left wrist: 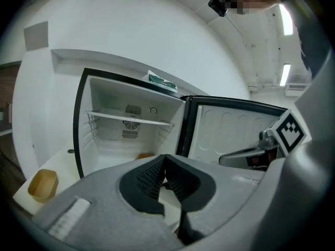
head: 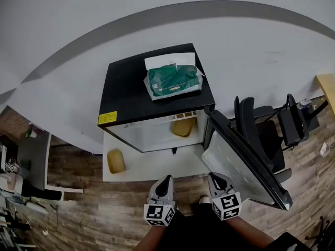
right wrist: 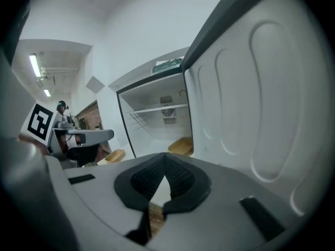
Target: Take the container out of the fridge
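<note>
Small fridge (head: 131,95) with black top and white interior, upright on a low white table (head: 157,166) against a white wall. With door (head: 238,166) swung wide open to the right, white moulded liner showing. Shallow tan rectangular container (head: 183,126), lying flat on the fridge floor, on the hinge side, below the wire shelf (left wrist: 131,118).

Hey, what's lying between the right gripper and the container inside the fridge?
Nothing: in the head view only bare white platform separates the right gripper from the container.
</note>
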The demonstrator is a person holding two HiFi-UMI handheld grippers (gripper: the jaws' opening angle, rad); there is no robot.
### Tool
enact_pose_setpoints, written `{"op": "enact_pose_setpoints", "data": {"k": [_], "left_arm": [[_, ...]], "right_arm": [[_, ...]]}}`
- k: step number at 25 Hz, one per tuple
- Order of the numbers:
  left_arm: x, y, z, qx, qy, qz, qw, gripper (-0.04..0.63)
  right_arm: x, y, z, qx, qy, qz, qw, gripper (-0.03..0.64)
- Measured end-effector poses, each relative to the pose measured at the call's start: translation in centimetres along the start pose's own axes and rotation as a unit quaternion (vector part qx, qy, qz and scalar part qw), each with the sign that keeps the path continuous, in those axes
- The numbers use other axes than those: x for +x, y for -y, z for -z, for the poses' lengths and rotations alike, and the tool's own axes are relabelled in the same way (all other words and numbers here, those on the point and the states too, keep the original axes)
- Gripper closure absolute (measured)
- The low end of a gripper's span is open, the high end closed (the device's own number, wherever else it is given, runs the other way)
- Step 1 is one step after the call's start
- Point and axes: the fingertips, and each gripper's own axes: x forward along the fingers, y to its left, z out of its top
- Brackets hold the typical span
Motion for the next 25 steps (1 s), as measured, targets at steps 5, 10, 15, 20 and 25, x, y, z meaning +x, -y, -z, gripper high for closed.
{"op": "enact_pose_setpoints", "data": {"k": [5,10,15,20,25], "left_arm": [[0.4,-0.7,1.0,-0.013,-0.017,-0.005,0.9997,0.578],[0.6,-1.8,1.3,-0.026,-0.02,0.005,0.9995,0.578],[0.7,-2.8,0.6,-0.036,-0.002,0.009,0.9993,0.578],[-0.1,-4.8,-0.1,-0.044,0.014,0.008,0.9989,0.578],[-0.9,-6.0,0.4,-0.057,0.017,0.015,0.9981,0.578]], "right_arm": [[1.4,-0.5,-0.8,-0.013,0.01,-0.032,0.999,0.617],[2.9,-2.2,-1.4,-0.002,0.014,-0.041,0.999,0.617],[5.6,-3.0,-1.4,-0.026,-0.004,-0.035,0.999,0.615],[9.0,-3.9,-2.5,-0.053,0.004,-0.041,0.998,0.615],[12.8,-5.2,-2.1,-0.078,-0.018,-0.056,0.995,0.607]]}}
